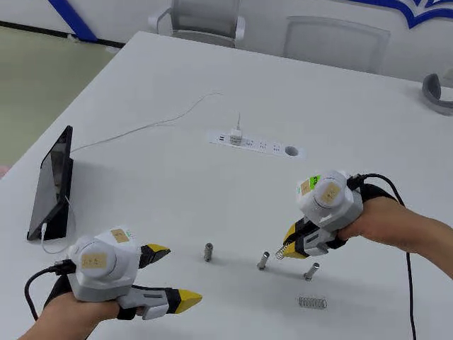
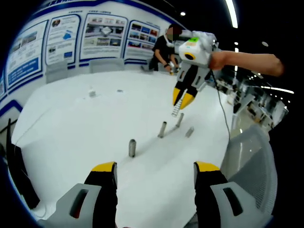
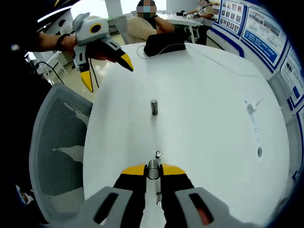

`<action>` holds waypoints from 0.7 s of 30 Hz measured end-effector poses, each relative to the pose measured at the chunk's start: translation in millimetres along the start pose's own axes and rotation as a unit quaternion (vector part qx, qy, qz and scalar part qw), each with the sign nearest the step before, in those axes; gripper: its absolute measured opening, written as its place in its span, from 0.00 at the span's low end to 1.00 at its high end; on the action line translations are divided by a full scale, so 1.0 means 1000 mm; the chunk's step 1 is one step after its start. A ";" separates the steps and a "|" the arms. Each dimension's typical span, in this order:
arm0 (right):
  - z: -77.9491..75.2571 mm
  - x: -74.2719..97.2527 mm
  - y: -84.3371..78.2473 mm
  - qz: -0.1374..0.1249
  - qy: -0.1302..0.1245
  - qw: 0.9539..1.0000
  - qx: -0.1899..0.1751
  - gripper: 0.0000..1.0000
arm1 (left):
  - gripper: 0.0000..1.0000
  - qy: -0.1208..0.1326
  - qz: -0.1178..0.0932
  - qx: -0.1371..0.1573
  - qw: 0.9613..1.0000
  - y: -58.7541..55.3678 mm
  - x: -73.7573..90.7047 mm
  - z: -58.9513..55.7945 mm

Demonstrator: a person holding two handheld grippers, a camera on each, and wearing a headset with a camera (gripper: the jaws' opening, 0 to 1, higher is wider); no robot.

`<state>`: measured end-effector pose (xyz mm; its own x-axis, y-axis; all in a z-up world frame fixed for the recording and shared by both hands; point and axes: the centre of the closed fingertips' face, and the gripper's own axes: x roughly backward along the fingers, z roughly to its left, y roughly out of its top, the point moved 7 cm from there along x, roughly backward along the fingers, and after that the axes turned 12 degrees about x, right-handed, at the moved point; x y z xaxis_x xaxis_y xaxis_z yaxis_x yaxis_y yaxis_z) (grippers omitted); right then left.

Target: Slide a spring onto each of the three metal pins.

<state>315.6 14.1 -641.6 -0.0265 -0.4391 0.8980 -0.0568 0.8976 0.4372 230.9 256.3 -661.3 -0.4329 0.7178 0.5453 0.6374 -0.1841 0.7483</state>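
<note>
Bare worktop (image 1: 177,191) runs wide between the tablet (image 1: 53,180) on the left and the power strip (image 1: 255,144) farther back. Nearer, the left pin (image 1: 208,251), middle pin (image 1: 263,260) and right pin (image 1: 311,271) stand upright with gaps between them. The right gripper (image 1: 289,248), fingers clamped on a spring (image 1: 282,251), crowds the middle pin. A loose spring (image 1: 312,302) lies near the right pin.

An office meeting room: a large white worktop (image 1: 163,191), grey office chairs (image 1: 205,14) at its far edge, blue-and-white information posters (image 2: 102,35) on the wall beyond it, a long white power strip (image 1: 256,144) on it.
</note>
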 end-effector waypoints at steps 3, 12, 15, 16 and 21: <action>-0.005 -0.005 0.001 0.002 0.001 1.000 0.003 0.12 | 0.67 0.005 -0.001 0.007 1.000 -0.003 0.003 0.002; -0.010 -0.015 0.005 0.006 0.008 1.000 0.012 0.12 | 0.66 0.011 -0.002 0.018 1.000 -0.007 0.008 0.005; -0.011 -0.017 0.006 0.006 0.010 1.000 0.013 0.12 | 0.66 0.013 -0.002 0.019 1.000 -0.007 0.009 0.007; -0.011 -0.019 0.006 0.007 0.011 1.000 0.014 0.12 | 0.66 0.013 -0.003 0.019 1.000 -0.007 0.010 0.008; -0.012 -0.025 0.006 0.012 0.014 1.000 0.017 0.12 | 0.65 0.016 -0.007 0.024 1.000 -0.006 0.012 0.010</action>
<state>328.1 30.6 -661.1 -0.0008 -0.4158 0.9095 -0.0906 0.9058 0.4140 228.2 272.8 -662.5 -0.4624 0.6975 0.5474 0.6601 -0.1414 0.7378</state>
